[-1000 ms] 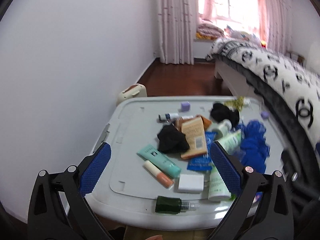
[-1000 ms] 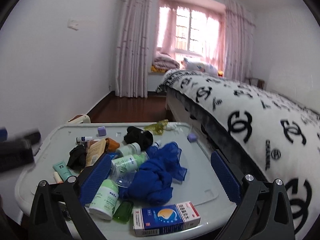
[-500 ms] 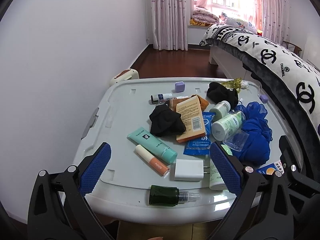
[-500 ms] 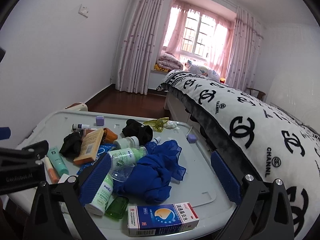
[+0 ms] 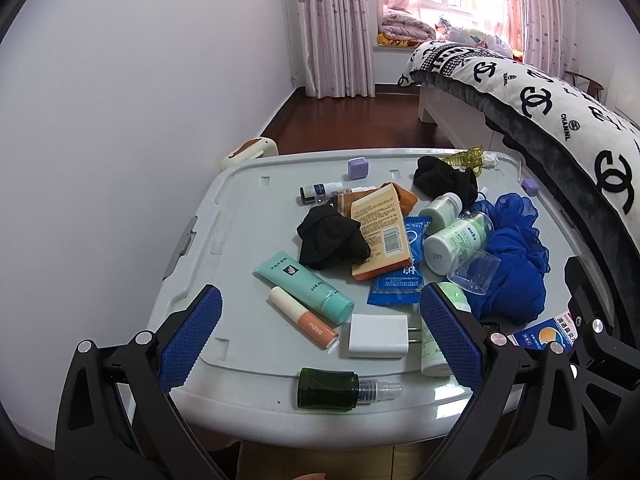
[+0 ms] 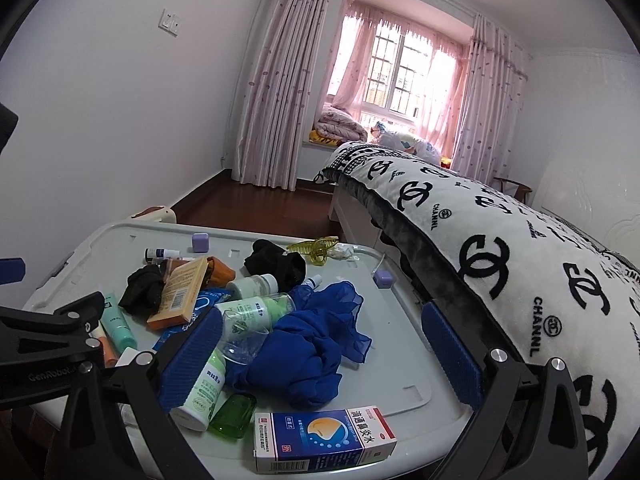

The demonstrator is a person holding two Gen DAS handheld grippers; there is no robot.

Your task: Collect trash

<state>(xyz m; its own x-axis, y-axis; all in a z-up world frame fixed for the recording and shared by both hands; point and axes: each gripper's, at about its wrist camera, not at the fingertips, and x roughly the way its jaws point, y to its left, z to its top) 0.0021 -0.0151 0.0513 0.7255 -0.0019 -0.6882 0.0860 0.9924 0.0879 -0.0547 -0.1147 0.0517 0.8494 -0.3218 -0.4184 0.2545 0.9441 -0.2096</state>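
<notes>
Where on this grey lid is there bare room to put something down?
The lid's left side is bare, from the wall-side edge across to the black cloth and teal tube. A second patch lies by the bed, between the blue cloth and the purple cube. The middle and near edge are crowded.

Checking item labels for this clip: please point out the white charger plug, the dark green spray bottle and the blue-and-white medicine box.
white charger plug point(image 5: 378, 335), left wrist view, middle of its top face
dark green spray bottle point(image 5: 328, 387), left wrist view, middle of its glass body
blue-and-white medicine box point(image 6: 324, 437), right wrist view, middle of its printed top face
</notes>
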